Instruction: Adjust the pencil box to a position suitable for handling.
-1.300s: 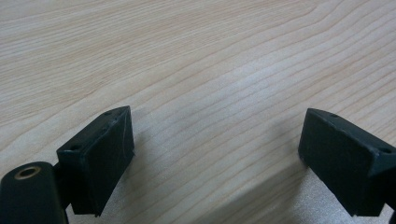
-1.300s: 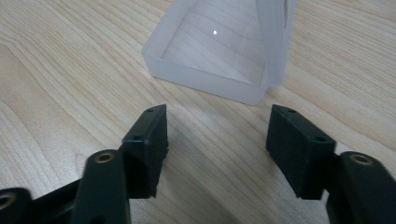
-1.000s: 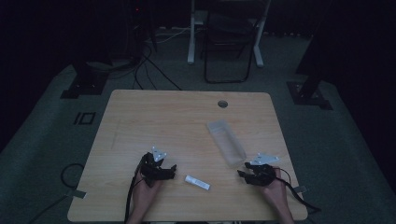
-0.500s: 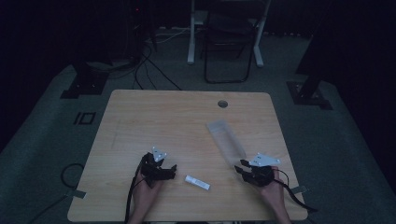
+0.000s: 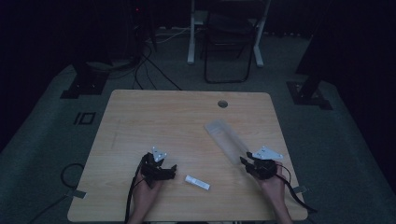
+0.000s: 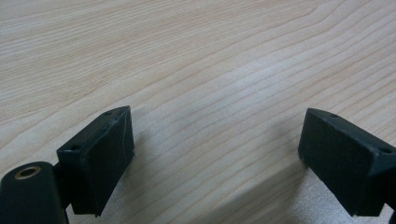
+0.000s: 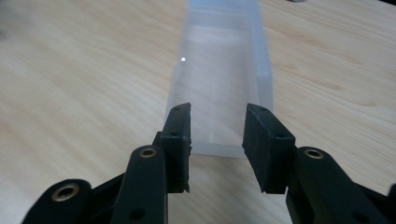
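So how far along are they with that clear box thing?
Nothing looks finished yet. The clear plastic tray lies flat on the table. In hand: the right gripper is open, its jaws lined up with the tray's near end but not closed on it. The left gripper is open over bare wood, and the small white piece lies untouched between the two. Gripping and moving anything is probably all still ahead.

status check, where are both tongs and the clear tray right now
Right tongs open, lined up at near end of clear tray, not gripping. Left tongs open over bare table. Small white piece lies between hands; nothing blocking.
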A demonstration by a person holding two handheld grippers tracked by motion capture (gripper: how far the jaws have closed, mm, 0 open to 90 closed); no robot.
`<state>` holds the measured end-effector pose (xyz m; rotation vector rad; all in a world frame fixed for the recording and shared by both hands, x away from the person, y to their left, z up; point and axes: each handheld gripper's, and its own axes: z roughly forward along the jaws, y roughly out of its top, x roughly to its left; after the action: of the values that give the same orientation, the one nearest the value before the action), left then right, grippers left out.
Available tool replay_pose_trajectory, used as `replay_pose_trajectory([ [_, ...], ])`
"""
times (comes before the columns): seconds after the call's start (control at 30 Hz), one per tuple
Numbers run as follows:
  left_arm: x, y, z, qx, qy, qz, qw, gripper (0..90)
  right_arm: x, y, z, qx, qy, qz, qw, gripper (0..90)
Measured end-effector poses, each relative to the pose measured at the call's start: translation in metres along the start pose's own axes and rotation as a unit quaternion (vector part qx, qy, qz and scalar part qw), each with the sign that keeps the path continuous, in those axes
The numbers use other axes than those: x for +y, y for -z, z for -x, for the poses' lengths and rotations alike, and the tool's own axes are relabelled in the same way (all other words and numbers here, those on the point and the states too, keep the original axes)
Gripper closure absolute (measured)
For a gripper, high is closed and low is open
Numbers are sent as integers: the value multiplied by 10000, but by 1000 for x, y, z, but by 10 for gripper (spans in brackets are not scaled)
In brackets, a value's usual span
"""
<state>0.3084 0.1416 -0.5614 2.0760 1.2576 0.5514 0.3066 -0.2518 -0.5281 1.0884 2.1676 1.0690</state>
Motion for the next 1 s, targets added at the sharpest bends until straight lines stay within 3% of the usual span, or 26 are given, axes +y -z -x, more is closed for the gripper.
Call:
replay_pose_trajectory([
  [0.1, 0, 0, 0, -1, 0, 0, 10000, 108, 1, -1, 1, -50, -50, 6, 10000, 627],
  [0.2, 0, 0, 0, -1, 2, 0, 10000, 108, 4, -7, -5, 91, 54, -34, 9999, 662],
  [0.27, 0, 0, 0, 0, 4, 1, 10000, 108, 8, -20, -12, 280, 249, -145, 9992, 692],
  [0.53, 0, 0, 0, 0, 4, 1, 10000, 109, 15, -51, -18, 324, 419, -436, 9976, 758],
  [0.63, 0, 0, 0, -2, -3, -6, 10000, 108, 14, -54, -18, 347, 428, -486, 9973, 786],
  [0.73, 0, 0, 0, -1, 3, 1, 10000, 108, 13, -58, -20, 419, 599, -542, 9959, 845],
  [0.93, 0, 0, 0, -1, 1, -1, 10000, 108, 13, -59, -21, 494, 772, -559, 9942, 885],
  [1.0, 0, 0, 0, -1, 4, 1, 10000, 108, 13, -59, -22, 616, 888, -534, 9927, 888],
])
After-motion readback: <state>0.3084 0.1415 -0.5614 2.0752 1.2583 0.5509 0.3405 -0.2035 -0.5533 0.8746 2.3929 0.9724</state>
